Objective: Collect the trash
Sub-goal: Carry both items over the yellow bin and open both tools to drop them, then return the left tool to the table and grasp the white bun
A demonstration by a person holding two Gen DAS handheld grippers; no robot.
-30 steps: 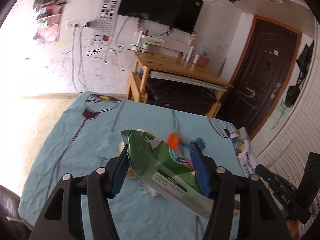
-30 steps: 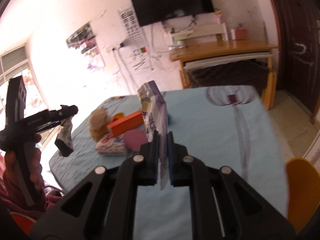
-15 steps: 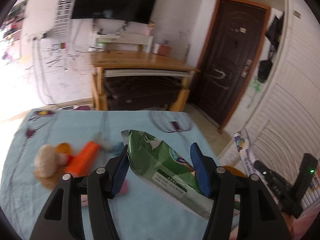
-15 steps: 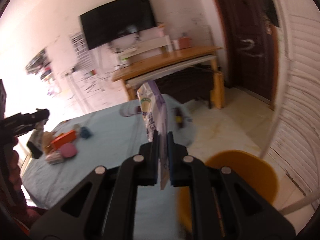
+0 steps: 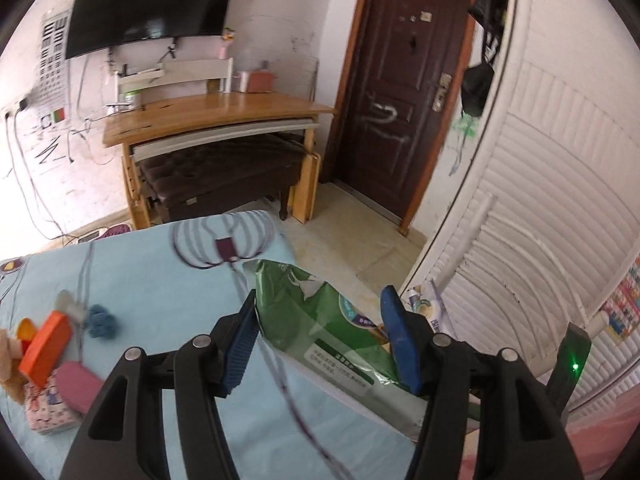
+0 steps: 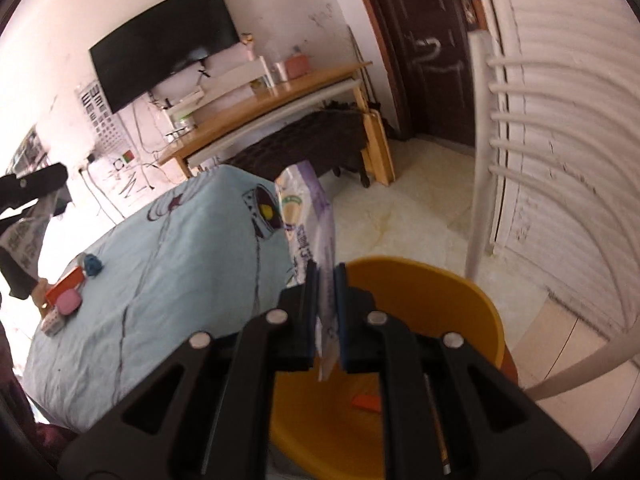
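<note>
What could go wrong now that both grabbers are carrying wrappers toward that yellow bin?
1. The right gripper pinches the purple wrapper by its bottom edge only, at the yellow bin's near rim; released here, it might tip onto the floor.
2. The green bag sits askew in the left gripper and juts out sideways, so it could slip or catch on the table.
3. The white chair stands close by the bin and could be knocked.

tongs (image 5: 320,336): black frames | blue ribbed pads | silver screws
</note>
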